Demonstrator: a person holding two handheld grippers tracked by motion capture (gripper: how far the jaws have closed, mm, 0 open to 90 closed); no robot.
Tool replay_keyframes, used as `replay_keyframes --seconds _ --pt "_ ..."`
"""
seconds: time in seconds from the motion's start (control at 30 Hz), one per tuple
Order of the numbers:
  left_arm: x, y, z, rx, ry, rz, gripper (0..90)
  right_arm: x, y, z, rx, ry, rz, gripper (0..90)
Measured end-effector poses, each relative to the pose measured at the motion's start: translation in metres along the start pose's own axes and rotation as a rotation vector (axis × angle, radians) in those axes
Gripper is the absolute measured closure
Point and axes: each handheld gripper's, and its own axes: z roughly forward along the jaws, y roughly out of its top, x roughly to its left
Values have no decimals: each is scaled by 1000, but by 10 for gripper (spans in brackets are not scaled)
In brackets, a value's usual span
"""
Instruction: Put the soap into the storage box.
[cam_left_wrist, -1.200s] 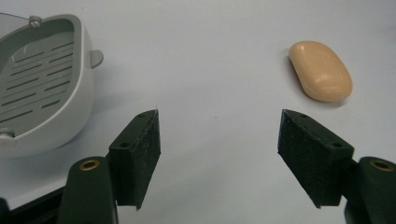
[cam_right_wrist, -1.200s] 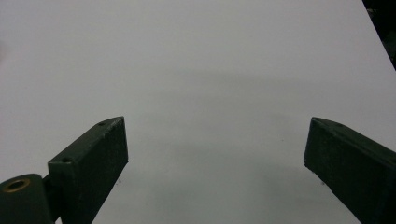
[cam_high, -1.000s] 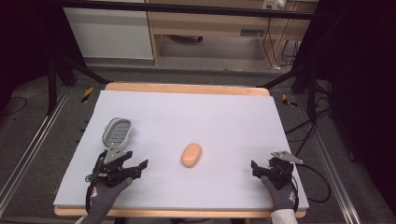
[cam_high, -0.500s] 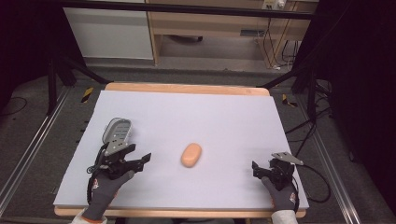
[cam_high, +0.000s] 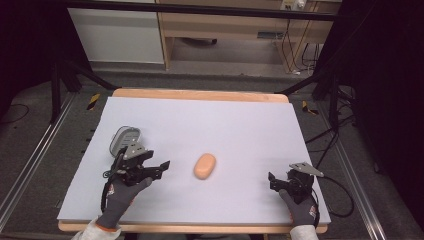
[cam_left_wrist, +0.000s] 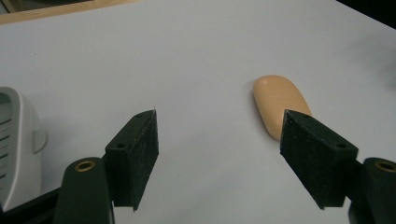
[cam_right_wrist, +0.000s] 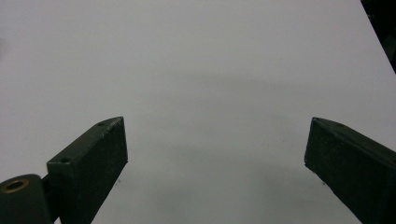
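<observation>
Peach-coloured, smooth oval lump, something like a bar of soap, lies flat near the middle of my white-covered table, a little toward my side. It sits between my two tongs, nearer the left one and touched by neither.

From the high view, my left gripper is held in my grey-gloved left hand just above the near-left part of the sheet, jaws pointing across toward the lump. Just behind that gripper, farther from me, rests a grey and white rounded device with a slatted face. My right gripper sits in my right hand near the front right corner, well apart from the lump.

The left gripper view gives what the high view cannot: the jaws of my left gripper stand wide apart with bare sheet between them, gripping nothing. The lump lies just beyond the right-hand jaw, whose tip overlaps its near end in the picture; I cannot tell whether they touch. The white device shows at the left edge, its slats and a small side tab plain to see.

In the right gripper view, my right gripper is spread very wide and empty, with plain sheet ahead of it.
</observation>
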Motion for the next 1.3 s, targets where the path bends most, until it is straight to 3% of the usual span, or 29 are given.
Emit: replay_keyframes --seconds 0.37,0.63,0.87,1.3 --pt "-26 22 38 36 -34 31 272 2 0 2 5 3 -15 62" --pt "-51 36 64 66 -49 78 269 2 0 2 8 7 -17 62" --pt "-66 40 86 105 -58 100 267 3 0 3 11 10 -21 62" --pt "-72 34 116 191 -33 122 266 4 0 4 20 10 -26 61"
